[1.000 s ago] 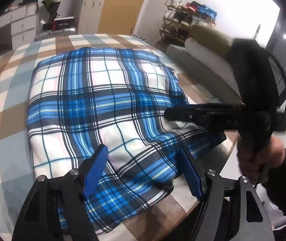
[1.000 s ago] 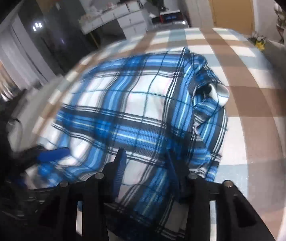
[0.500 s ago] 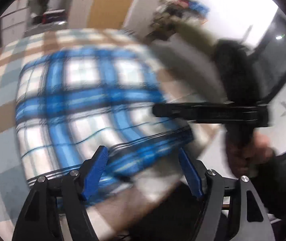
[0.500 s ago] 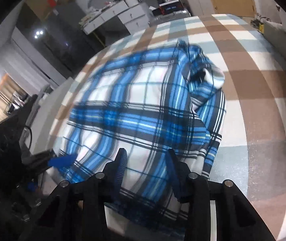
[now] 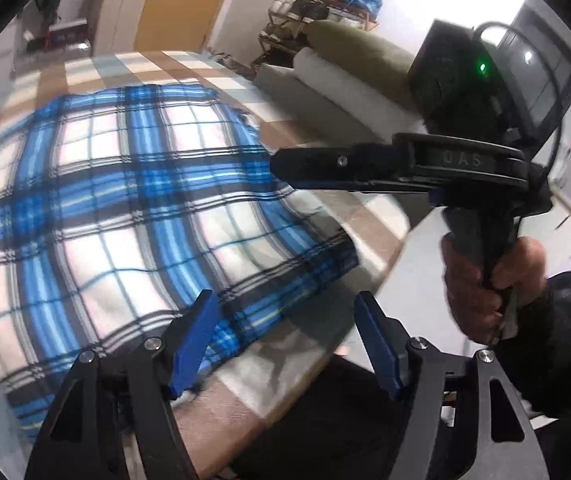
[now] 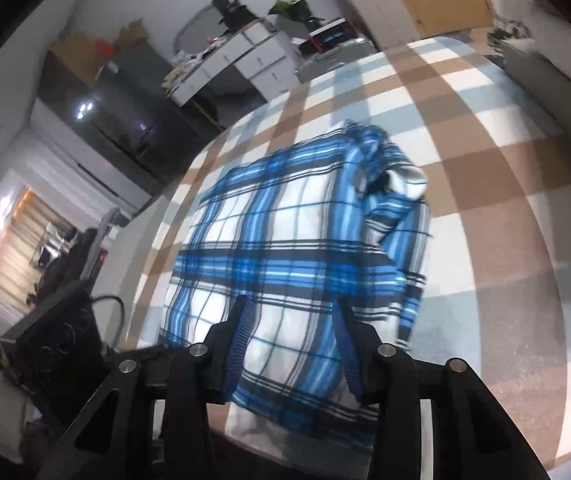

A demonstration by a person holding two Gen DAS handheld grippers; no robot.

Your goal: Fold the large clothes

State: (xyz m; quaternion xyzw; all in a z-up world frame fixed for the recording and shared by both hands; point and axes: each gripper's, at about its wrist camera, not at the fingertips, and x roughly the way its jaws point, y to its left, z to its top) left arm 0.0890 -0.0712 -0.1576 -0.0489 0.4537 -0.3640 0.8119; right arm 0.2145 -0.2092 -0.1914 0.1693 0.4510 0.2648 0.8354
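1. The plaid shirt (image 5: 133, 216) lies partly folded on the checked bed (image 6: 505, 208).
2. The left gripper (image 5: 285, 340) gapes wide, empty, over the near hem.
3. The right gripper (image 6: 291, 344) is spread, pinching nothing.
4. The next fold needs fresh grips on that near edge.

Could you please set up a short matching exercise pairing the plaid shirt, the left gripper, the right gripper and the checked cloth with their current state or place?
Things:
1. plaid shirt
2. left gripper
3. right gripper
4. checked cloth

States or places:
A. covers the table under the garment
B. open, at the table's near edge, holding nothing
C. lies folded, blue and white
D. open, fingers over the garment's near edge

Pairs: 1-C, 2-B, 3-D, 4-A
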